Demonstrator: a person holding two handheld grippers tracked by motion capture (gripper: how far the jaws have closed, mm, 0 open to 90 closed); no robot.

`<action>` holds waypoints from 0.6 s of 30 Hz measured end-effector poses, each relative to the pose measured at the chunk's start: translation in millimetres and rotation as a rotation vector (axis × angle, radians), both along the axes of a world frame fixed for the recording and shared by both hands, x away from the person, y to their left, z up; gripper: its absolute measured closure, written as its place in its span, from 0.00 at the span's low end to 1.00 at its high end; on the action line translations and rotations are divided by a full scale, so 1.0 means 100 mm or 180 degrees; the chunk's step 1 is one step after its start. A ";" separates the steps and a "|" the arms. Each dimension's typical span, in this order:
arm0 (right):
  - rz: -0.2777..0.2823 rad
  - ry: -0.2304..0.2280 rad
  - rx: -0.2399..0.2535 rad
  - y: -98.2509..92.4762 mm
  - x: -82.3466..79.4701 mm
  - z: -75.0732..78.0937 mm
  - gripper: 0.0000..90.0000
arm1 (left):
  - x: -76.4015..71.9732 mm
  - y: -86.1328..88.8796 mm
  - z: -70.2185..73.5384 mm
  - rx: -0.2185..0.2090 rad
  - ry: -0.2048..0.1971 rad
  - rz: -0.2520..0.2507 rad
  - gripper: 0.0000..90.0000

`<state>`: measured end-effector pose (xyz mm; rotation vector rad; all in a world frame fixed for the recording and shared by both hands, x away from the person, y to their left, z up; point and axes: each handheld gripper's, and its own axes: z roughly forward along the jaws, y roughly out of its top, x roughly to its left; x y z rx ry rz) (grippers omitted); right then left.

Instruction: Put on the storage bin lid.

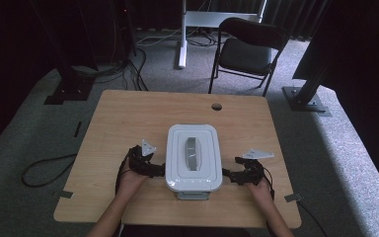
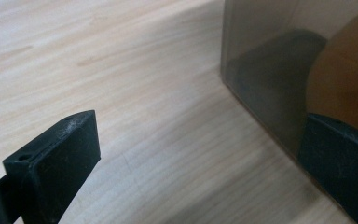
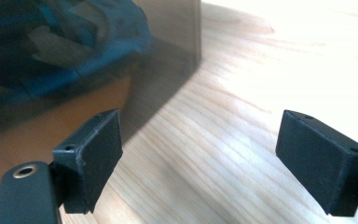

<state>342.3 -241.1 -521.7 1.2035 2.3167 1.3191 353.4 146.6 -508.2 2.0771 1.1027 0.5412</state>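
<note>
**woodgrain_fan:** Wooden table point(image 1: 128, 123), light grain, with a white lidded box point(image 1: 194, 157) sitting near the person's edge, roughly centred. It's got a grey handle point(image 1: 192, 153) set in the lid. Anyone see where the grippers are?

**benchwatcher:** One on each side of the box. From the high view the left gripper point(image 1: 156, 169) is right up against the box's left side, and the right gripper point(image 1: 228, 174) is against its right side, both low near the front corners. Each hand point(image 1: 130, 182) comes in from the bottom edge.

**woodgrain_fan:** Jaws?

**benchwatcher:** Both spread wide, nothing between them. In the left gripper view one jaw sits over bare wood and the other is just beside the box's smoky translucent wall point(image 2: 270, 70). Right gripper view is similar: one jaw near the tinted wall point(image 3: 168, 42), the other out over the tabletop. Something blue and dark shows blurrily through that wall, can't tell what.

**woodgrain_fan:** Black folding chair point(image 1: 249, 49) behind the table on grey carpet, too.
</note>
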 end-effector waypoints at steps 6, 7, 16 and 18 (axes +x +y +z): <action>-0.0112 -0.0017 -0.0021 -0.07 -0.02 -0.06 0.15 | -0.02 0.08 -0.05 -0.0113 0.0019 -0.0004 0.00; -0.0123 -0.0013 0.0016 -0.08 -0.02 -0.06 0.15 | -0.02 0.09 -0.05 -0.0111 0.0020 -0.0011 0.00; -0.0165 -0.0063 0.0048 -0.12 -0.05 -0.04 0.15 | -0.08 0.22 -0.07 -0.0124 0.0013 0.0059 0.00; -0.0181 -0.0055 0.0021 -0.12 -0.05 -0.04 0.15 | -0.11 0.26 -0.08 -0.0135 0.0011 0.0087 0.00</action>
